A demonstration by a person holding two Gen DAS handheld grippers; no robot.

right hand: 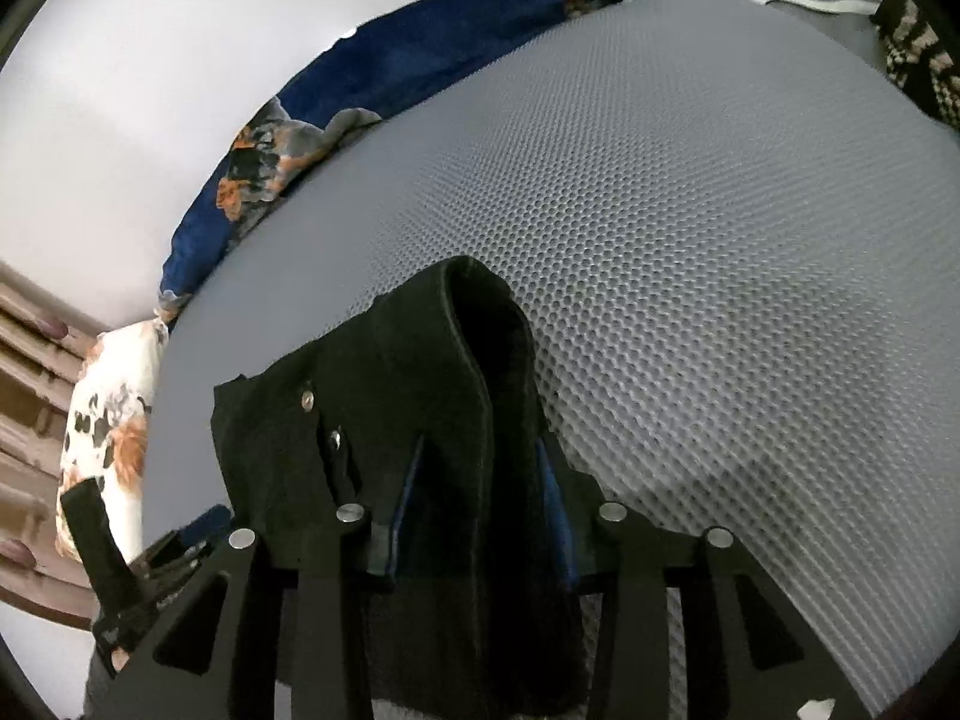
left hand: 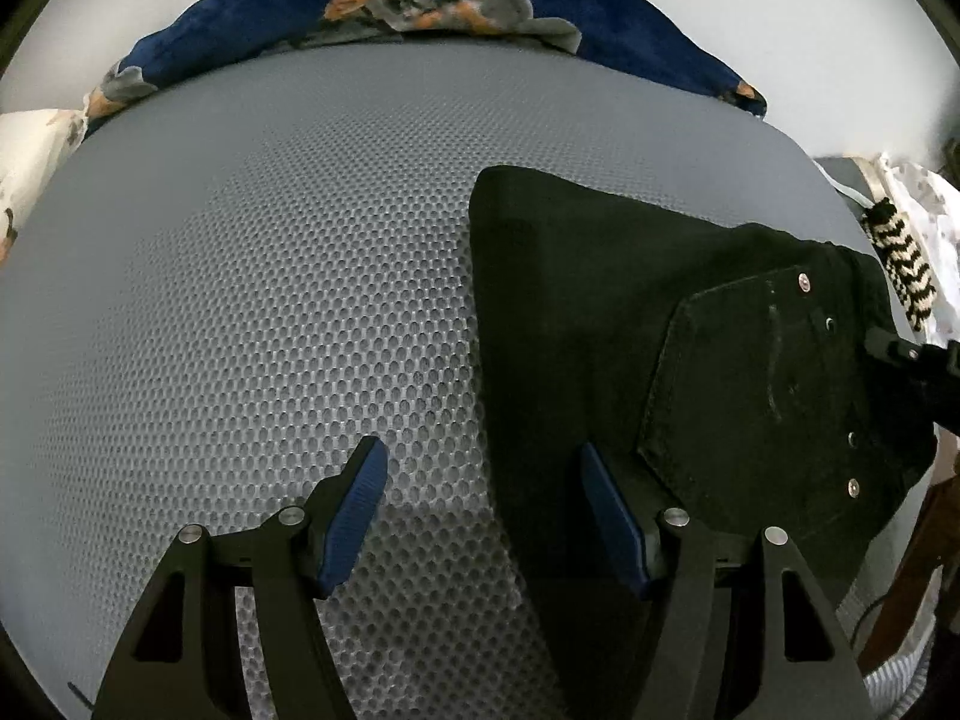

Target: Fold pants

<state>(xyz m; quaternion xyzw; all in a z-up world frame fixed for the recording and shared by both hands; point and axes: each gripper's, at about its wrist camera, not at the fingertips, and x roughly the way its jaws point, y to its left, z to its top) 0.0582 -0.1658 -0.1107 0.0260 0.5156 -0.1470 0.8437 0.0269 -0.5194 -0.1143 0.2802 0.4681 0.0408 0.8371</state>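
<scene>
Left gripper (left hand: 480, 516) hovered low over the grey honeycomb mat (left hand: 252, 312), jaws spread and holding nothing, its right finger at the edge of the black pants (left hand: 600, 312). The pants lay folded on the mat's right side. Right gripper (right hand: 480, 516) had its jaws pinching a raised fold of the pants (right hand: 456, 420).

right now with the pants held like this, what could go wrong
1. Only the right gripper grips the black pants, on a thick bunched fold; the cloth might slip or drag the stack apart if pulled.
2. The left gripper is open, one finger over the gray mat and one over the cloth; closing here could catch just the edge.
3. The pants lie near the mat's right side and might slide off.
</scene>
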